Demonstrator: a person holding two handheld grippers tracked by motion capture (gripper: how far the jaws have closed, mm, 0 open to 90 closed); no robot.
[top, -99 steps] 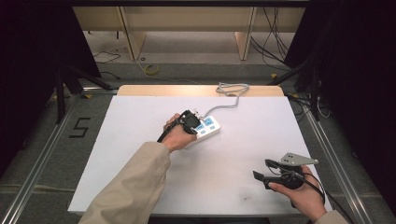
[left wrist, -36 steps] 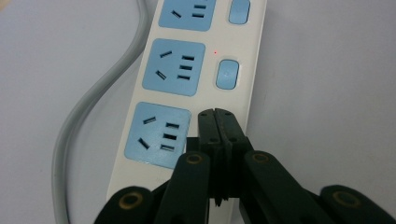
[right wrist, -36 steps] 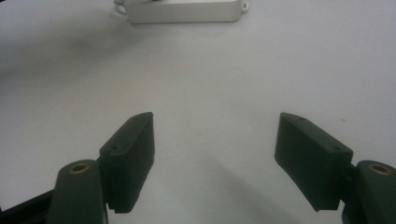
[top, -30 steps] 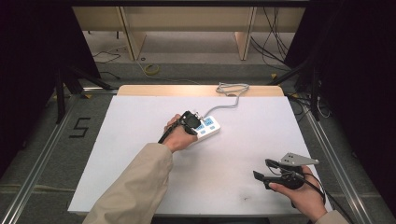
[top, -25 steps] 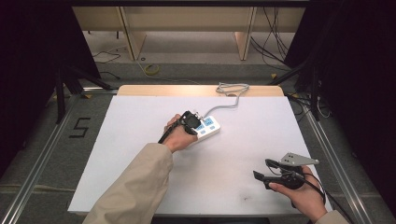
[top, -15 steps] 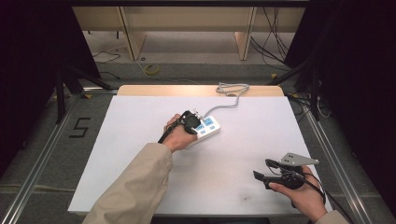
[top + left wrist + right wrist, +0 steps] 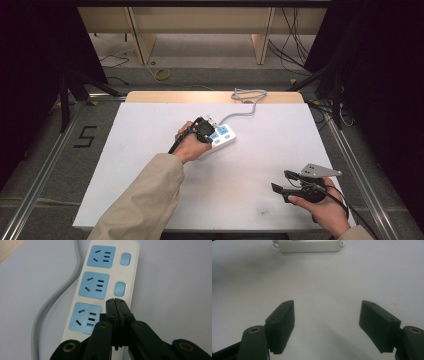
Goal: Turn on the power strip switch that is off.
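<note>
A white power strip (image 7: 223, 137) with blue sockets lies near the middle of the white table (image 7: 145, 130). In the left gripper view the strip (image 7: 97, 285) shows three sockets, two blue switches and small red lights. My left gripper (image 7: 115, 302) is shut, with nothing between its jaws. Its tips sit over the strip's nearest socket row, where they hide the spot beside that socket. In the high view the left gripper (image 7: 207, 130) is on the strip's left end. My right gripper (image 7: 282, 181) rests open near the table's front right, pointing left; its jaws (image 7: 327, 315) are empty.
The strip's grey cable (image 7: 247, 95) runs to the table's far edge and loops there. A bare wooden strip (image 7: 210, 96) borders the back. Dark stands and floor cables surround the table. A sleeved forearm (image 7: 145, 195) crosses the front left.
</note>
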